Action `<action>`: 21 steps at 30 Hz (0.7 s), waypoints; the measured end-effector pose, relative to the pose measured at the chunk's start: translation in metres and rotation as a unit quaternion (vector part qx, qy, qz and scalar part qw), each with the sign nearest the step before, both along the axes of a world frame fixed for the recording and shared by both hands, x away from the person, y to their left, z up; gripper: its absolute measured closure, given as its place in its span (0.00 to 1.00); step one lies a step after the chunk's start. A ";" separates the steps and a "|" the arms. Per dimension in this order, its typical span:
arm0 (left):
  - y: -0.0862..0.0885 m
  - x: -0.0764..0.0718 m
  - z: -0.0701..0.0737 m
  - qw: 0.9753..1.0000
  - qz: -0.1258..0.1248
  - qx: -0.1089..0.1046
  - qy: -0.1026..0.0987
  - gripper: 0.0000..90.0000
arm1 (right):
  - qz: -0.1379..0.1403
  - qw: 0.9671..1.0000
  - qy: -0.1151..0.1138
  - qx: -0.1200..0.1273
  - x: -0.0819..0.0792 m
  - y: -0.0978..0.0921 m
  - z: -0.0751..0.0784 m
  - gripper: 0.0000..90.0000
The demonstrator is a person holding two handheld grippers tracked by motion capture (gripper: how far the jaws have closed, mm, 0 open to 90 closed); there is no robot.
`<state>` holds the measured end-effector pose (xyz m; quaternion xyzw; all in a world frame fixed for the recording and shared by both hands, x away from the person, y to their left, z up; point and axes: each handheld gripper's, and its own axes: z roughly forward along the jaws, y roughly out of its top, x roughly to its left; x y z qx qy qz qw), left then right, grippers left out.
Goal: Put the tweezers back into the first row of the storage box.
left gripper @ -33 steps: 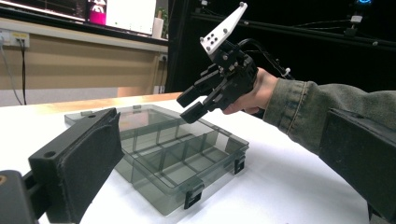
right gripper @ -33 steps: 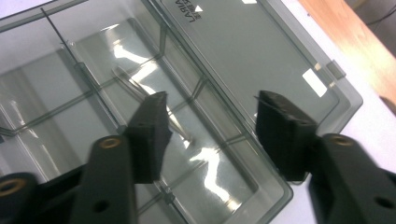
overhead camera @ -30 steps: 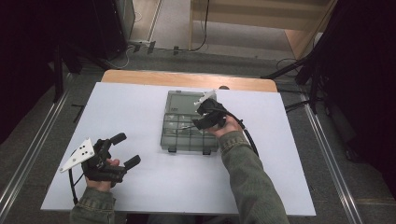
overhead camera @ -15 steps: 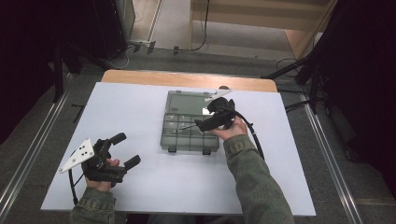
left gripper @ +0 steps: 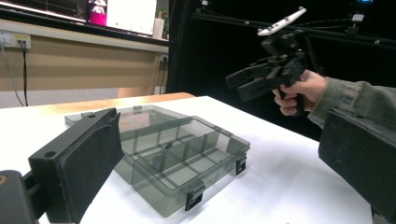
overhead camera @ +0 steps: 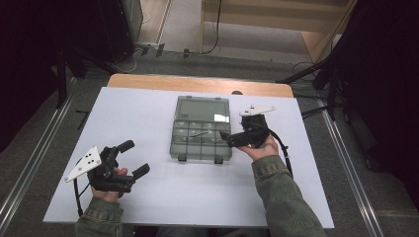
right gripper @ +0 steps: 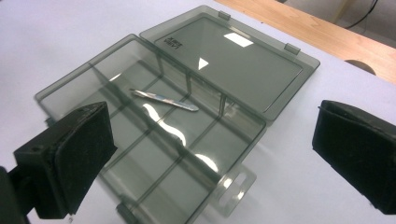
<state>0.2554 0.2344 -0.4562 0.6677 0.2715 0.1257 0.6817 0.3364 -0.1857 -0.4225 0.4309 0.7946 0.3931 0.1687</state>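
A smoky clear compartment box (overhead camera: 184, 148) lies open in the middle of the white table, its lid flat on the far side. A pair of metal tweezers (overhead camera: 199, 133) lies across the dividers inside it, also the tweezers (right gripper: 164, 100) in the right gripper view. My right gripper (overhead camera: 228, 138) hovers at the box's right edge, open and holding nothing, pointing left at the box (right gripper: 233, 70). My left gripper (overhead camera: 137, 157) rests near the front left of the table, open and holding nothing, well apart from the box (left gripper: 187, 154). The right gripper (left gripper: 243, 81) appears raised in the left gripper view.
The white table top (overhead camera: 148, 113) has free room left and front of the box. A wooden strip (overhead camera: 197, 84) runs along the far edge. Cables trail from both grippers. Dark stands and floor surround the table.
My right gripper has drawn back from over the box toward its right edge and the near side. The left gripper has stayed put.
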 end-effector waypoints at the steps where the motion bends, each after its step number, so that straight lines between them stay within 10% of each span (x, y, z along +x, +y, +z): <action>1: 0.000 0.000 0.000 1.000 0.000 0.001 0.000 0.00 | 0.000 1.000 0.000 0.000 0.000 0.000 0.000 0.00; 21: -0.002 0.000 -0.001 1.000 -0.003 0.012 0.000 0.00 | -0.018 0.999 -0.046 0.008 -0.057 -0.038 -0.019 0.00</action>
